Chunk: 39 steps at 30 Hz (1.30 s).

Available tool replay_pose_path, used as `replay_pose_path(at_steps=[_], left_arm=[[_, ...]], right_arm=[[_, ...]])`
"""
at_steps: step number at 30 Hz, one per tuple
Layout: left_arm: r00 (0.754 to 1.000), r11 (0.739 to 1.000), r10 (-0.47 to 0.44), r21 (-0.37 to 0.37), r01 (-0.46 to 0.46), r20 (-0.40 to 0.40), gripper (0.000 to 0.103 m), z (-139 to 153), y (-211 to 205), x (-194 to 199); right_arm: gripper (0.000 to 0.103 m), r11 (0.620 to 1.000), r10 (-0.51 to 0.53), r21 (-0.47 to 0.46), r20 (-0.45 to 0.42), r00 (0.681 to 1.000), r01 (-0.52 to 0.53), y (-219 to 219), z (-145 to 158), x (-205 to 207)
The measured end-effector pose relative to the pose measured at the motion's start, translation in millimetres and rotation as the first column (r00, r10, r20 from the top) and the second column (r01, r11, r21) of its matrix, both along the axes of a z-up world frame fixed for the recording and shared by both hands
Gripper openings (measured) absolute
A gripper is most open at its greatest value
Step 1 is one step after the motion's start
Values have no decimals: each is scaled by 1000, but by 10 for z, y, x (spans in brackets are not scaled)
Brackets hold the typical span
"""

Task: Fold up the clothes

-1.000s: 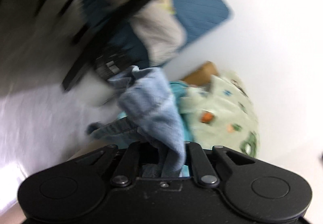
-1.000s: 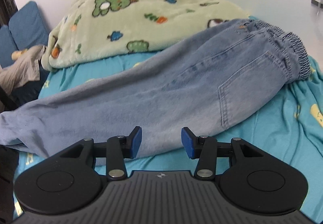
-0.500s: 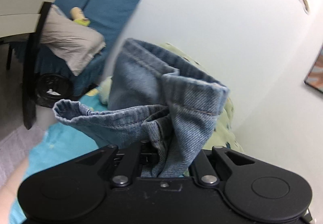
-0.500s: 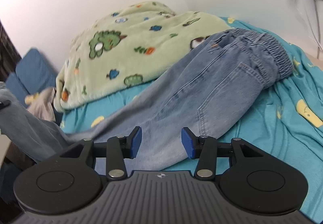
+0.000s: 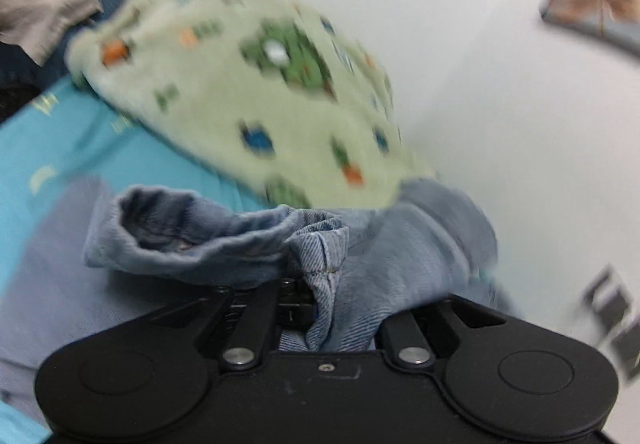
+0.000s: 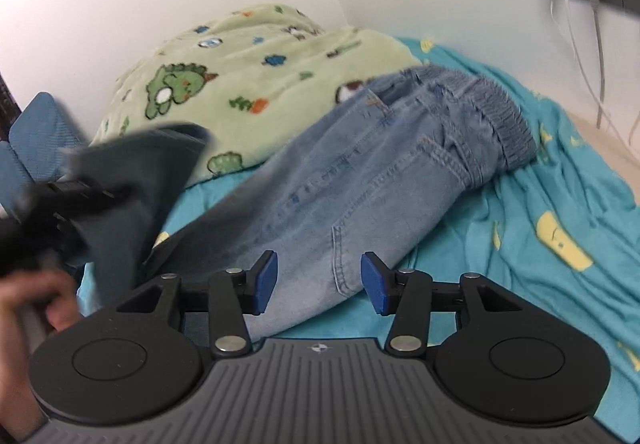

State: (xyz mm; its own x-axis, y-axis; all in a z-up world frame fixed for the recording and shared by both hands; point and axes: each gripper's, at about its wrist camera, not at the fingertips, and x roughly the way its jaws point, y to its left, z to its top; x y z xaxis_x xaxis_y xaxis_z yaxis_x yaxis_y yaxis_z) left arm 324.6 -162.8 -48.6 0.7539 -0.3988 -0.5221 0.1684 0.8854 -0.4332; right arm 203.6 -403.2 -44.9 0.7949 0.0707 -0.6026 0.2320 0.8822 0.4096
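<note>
Both jeans (image 5: pixel 408 256) hems sit pinched in the left gripper (image 5: pixel 320 308) fingers, while the right gripper (image 6: pixel 318 278) fingers hover half-spread, empty, above the seat.

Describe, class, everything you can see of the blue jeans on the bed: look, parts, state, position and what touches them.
The jeans are light blue washed denim with an elasticated, gathered waistband, a stitched back pocket and orange-tan seams. They lie on the turquoise bedsheet, waist end partly over the green dinosaur blanket. Their hemmed leg ends are lifted and bunched, clamped in the left gripper. The right gripper hovers open over the seat, apparently not touching.
</note>
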Motion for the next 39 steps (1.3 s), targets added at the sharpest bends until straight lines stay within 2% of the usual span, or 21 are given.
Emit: replay_pose_path(at_steps=[4,8,11,13,18,24,27,31,35,39], left_arm=[[997,993,-57,99,61,-47,8,-348,-233,-33],[994,983,-89,153,97,-58,12,-459,-301,-71],[991,981,-117,149,125,-65,23,-449,-321,-153],[985,978,-156,129,165,-78,45,-413,-325,-234],[963,950,-255,167,265,-83,50,-232,-291,-578],[970,932,-240,273,240,-35,55,13,55,-900],[976,931,-216,298,212,-20,55,127,303,-1024],[984,925,-177,343,162,13,61,254,621,-1191],[991,933,-132,342,114,30,64,234,925,-1336],[996,952,-90,295,82,12,64,138,1160,-1344]], right_arm=[[49,1000,-7,14,-6,1000,7,-29,-57,37],[49,1000,-3,30,-20,1000,4,-53,-115,81],[49,1000,-16,27,-7,1000,16,-69,-99,80],[49,1000,-17,19,11,1000,17,-62,-79,66],[50,1000,-3,30,53,999,2,-64,-47,42],[50,997,24,65,103,994,-31,17,-16,23],[50,995,61,76,125,990,-71,135,-15,60],[49,988,118,85,145,982,-131,327,-84,187],[49,980,194,9,154,969,-198,557,-171,375],[49,945,320,-129,198,926,-299,851,-147,391]])
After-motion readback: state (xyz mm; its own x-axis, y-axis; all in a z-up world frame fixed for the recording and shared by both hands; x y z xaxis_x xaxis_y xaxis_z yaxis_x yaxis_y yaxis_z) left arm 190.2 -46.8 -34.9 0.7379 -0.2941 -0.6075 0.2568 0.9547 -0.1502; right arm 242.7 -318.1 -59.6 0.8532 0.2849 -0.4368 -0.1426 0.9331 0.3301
